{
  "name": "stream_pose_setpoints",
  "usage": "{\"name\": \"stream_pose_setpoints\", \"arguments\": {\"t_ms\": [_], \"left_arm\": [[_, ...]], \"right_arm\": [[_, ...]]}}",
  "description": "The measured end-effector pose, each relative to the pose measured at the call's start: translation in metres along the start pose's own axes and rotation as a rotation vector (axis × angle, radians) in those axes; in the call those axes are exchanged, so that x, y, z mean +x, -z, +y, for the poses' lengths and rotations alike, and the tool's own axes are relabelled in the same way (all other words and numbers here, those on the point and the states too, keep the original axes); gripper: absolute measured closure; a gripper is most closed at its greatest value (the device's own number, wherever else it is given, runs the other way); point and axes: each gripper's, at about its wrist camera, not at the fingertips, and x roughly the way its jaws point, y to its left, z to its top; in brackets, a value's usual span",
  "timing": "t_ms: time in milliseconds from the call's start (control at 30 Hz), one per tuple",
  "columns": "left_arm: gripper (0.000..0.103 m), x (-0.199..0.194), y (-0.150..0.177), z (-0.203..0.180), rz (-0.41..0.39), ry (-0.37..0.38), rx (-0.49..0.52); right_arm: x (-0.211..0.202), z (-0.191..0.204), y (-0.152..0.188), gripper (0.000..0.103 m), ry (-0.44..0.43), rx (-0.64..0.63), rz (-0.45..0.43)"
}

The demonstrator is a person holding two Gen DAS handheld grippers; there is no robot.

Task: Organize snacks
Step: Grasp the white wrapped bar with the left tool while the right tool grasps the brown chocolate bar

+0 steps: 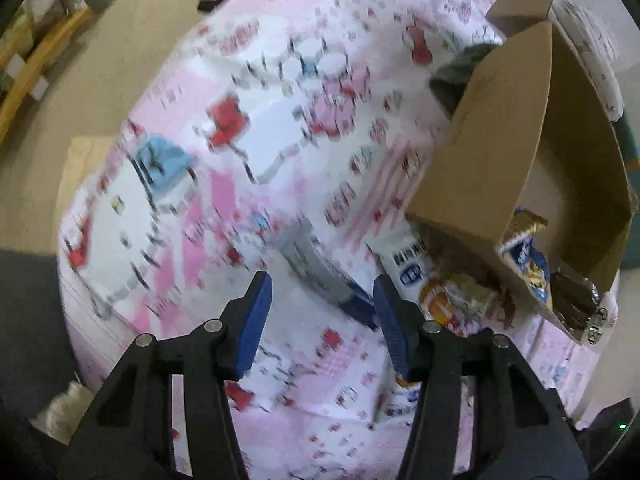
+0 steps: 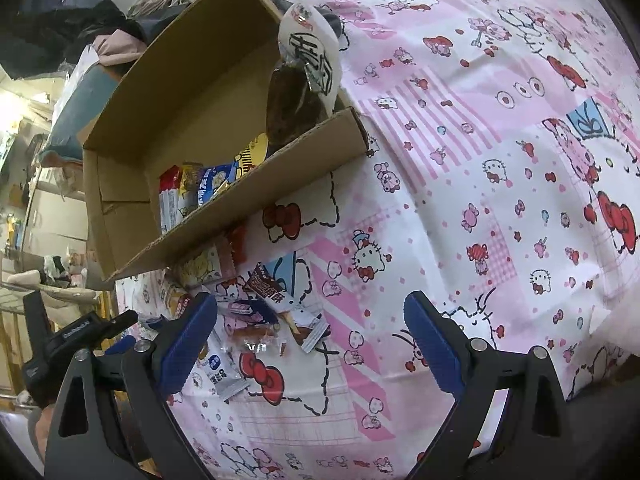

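A grey-and-blue snack bar (image 1: 320, 276) lies flat on a bed sheet (image 1: 280, 120) printed with pink cartoon cats. Its long axis runs diagonally, from upper left to lower right in the left wrist view. The bar sits just ahead of the left gripper (image 1: 322, 300), its lower end close beside the right-hand finger. That gripper's jaws stand part-open and hold nothing; the view is blurred.

Beside the bar, more wrapped snacks (image 2: 256, 320) lie scattered against a cardboard box (image 2: 256, 196), which already holds several packets. The box is to the right of the left gripper.

The right gripper (image 2: 310, 344) hangs wide and empty above the sheet, with the scattered snacks by its left finger. Judging from both views, the left gripper is nearer the bar.
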Motion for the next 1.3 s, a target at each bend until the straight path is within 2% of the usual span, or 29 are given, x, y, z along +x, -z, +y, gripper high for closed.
{"name": "stream_pose_setpoints", "arguments": {"t_ms": [100, 167, 200, 300, 367, 433, 467, 533, 733, 867, 900, 933, 1133, 1300], "left_arm": [[0.054, 0.020, -0.002, -0.007, 0.034, 0.016, 0.010], [0.068, 0.026, -0.005, -0.011, 0.010, 0.008, 0.036], [0.079, 0.029, -0.007, -0.012, 0.010, -0.016, 0.053], [0.090, 0.031, -0.006, -0.010, 0.012, -0.046, 0.096], [0.090, 0.033, 0.002, -0.013, 0.015, -0.065, 0.135], [0.090, 0.031, 0.003, -0.012, 0.024, -0.070, 0.165], [0.090, 0.028, 0.009, -0.010, 0.027, -0.075, 0.185], [0.090, 0.025, 0.015, -0.009, 0.040, -0.078, 0.211], [0.090, 0.009, 0.019, -0.001, 0.021, -0.063, 0.235], [0.090, 0.007, 0.020, -0.005, 0.013, -0.047, 0.255], [0.090, 0.001, 0.024, -0.014, 0.011, -0.050, 0.261], [0.090, 0.002, 0.024, -0.016, 0.009, -0.052, 0.264], [0.090, 0.001, 0.016, -0.025, 0.001, -0.066, 0.260], [0.090, -0.009, 0.013, -0.018, -0.018, -0.075, 0.278]], "right_arm": [[0.001, -0.002, 0.000, 0.006, 0.008, 0.006, -0.001], [0.000, -0.004, 0.000, 0.006, 0.013, 0.014, -0.003], [0.000, -0.006, 0.000, 0.006, 0.014, 0.020, -0.003], [0.002, -0.008, -0.002, 0.006, 0.009, 0.013, 0.018], [0.012, -0.002, -0.004, 0.008, 0.010, -0.026, 0.064], [0.026, 0.011, -0.007, 0.033, 0.033, -0.100, 0.110], [0.032, 0.019, -0.007, 0.037, 0.055, -0.146, 0.122], [0.039, 0.033, -0.007, 0.053, 0.072, -0.227, 0.137], [0.075, 0.051, 0.002, 0.056, 0.119, -0.364, 0.235], [0.083, 0.056, 0.004, 0.056, 0.128, -0.411, 0.229], [0.083, 0.058, 0.004, 0.068, 0.130, -0.426, 0.222], [0.084, 0.059, 0.005, 0.087, 0.136, -0.439, 0.225], [0.067, 0.047, 0.009, 0.087, 0.100, -0.390, 0.203], [0.032, 0.027, 0.008, 0.087, 0.028, -0.274, 0.152]]}}
